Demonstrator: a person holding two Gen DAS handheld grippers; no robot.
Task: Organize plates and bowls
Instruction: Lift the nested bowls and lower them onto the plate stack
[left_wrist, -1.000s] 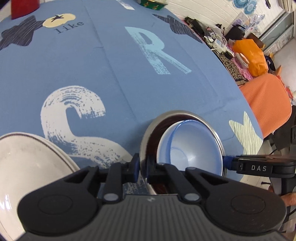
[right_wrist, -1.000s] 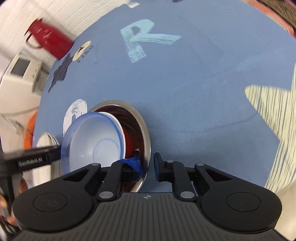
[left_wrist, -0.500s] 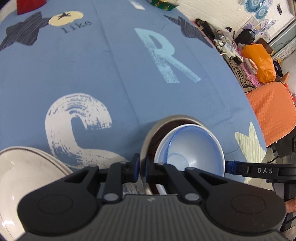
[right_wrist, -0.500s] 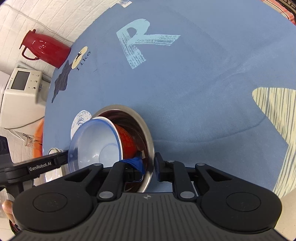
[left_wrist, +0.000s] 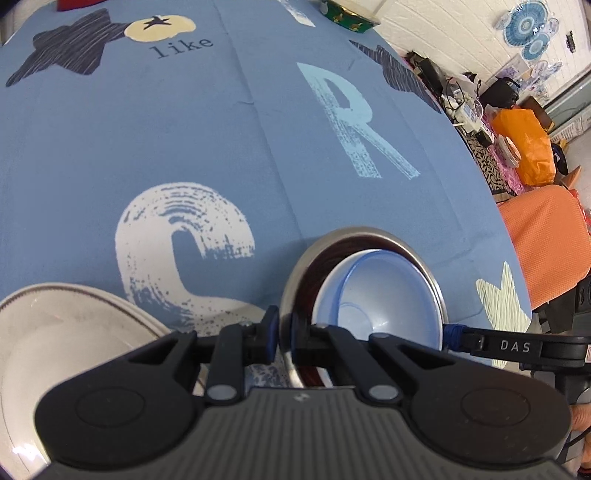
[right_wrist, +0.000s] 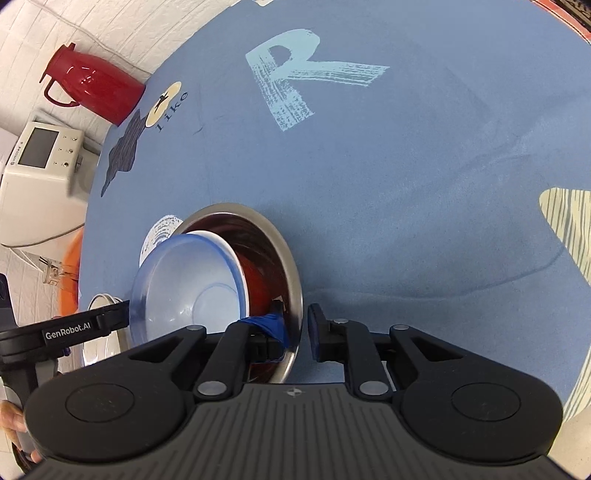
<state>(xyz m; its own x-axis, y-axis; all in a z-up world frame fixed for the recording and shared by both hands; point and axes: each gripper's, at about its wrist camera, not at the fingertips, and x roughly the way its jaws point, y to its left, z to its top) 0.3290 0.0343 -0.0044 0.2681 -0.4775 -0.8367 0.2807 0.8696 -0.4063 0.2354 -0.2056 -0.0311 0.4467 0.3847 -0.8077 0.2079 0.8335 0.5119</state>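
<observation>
The steel bowl stands on the blue tablecloth, near the table edge close to me, and it is tilted a little. Inside it sits a red bowl, and in the red bowl leans a pale blue bowl, tipped to one side so that its rim rises above the steel rim. My left gripper is clamped on the near rim of the steel bowl, one finger outside and one finger inside. My right gripper stands astride the opposite part of the same rim: its left finger is inside the bowl, touching the red bowl, and the right finger is outside, with a small gap to the steel, so its fingers are apart. Both grippers point forward and slightly downward over the table. To the left of the steel bowl, just beside it, lies a white plate on the cloth. At the far side of the table stands a red jug, and beyond it a white appliance.
</observation>
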